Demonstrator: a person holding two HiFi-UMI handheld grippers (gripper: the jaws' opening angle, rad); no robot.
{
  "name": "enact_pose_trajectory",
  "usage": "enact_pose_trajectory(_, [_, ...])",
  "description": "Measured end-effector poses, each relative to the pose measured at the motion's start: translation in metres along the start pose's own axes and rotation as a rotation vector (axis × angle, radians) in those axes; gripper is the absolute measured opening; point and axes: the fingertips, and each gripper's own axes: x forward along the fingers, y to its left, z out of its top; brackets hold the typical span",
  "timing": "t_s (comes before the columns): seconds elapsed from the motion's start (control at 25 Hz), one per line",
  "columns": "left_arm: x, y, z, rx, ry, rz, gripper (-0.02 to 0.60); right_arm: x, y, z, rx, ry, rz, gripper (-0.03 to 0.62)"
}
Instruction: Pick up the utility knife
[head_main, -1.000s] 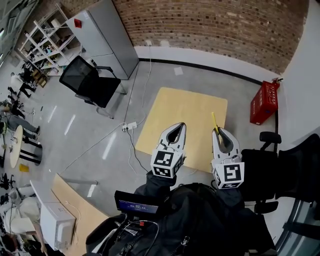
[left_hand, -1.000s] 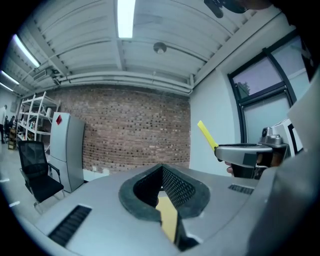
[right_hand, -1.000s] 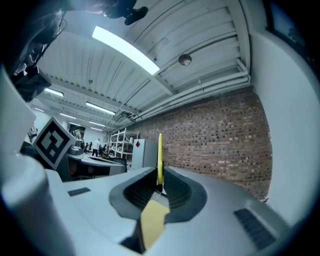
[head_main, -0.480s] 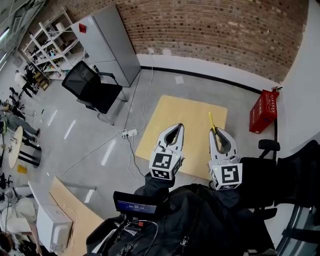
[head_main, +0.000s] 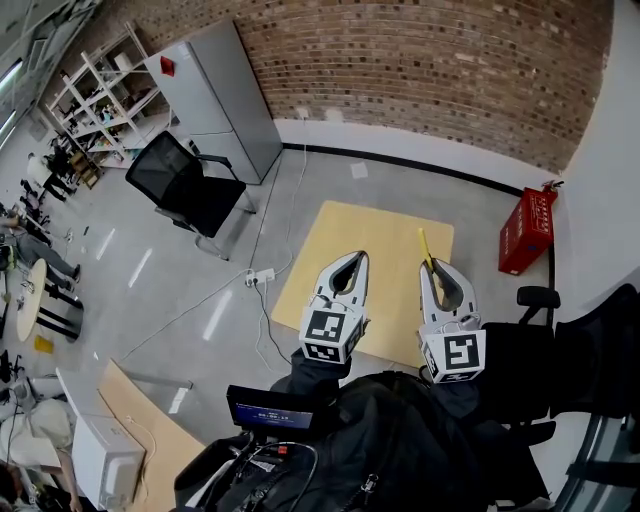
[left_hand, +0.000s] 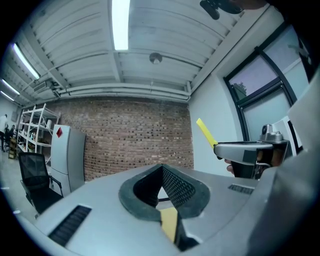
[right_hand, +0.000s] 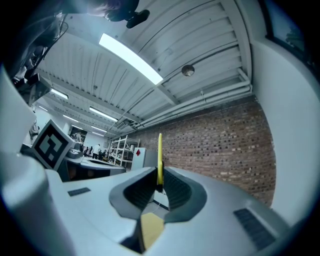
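Utility knife (head_main: 425, 247), yellow, pinched in right tool (head_main: 434, 266), left tool (head_main: 352, 257) closed, empty.

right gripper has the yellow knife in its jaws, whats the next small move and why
Probably hold steady: the right gripper is shut on the slim yellow utility knife, raised clear of the pale wooden table, so the pick-up looks done. The left gripper is shut and empty.

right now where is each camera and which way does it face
Head view: on the head, steeply down at the table; both grippers, dark jacket.
Left gripper view: on left gripper, facing the brick wall; shut empty jaws.
Right gripper view: on right gripper, same wall; jaws clamp the knife.
All three share the knife.
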Motion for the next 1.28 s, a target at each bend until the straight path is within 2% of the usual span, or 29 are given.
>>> enact_pose_trajectory(1.28, [0.005, -0.004, -0.01, -0.012, 0.024, -0.017, -0.002, 0.002, -0.002, -0.013, 0.024, 0.032, -0.004, 0.051])
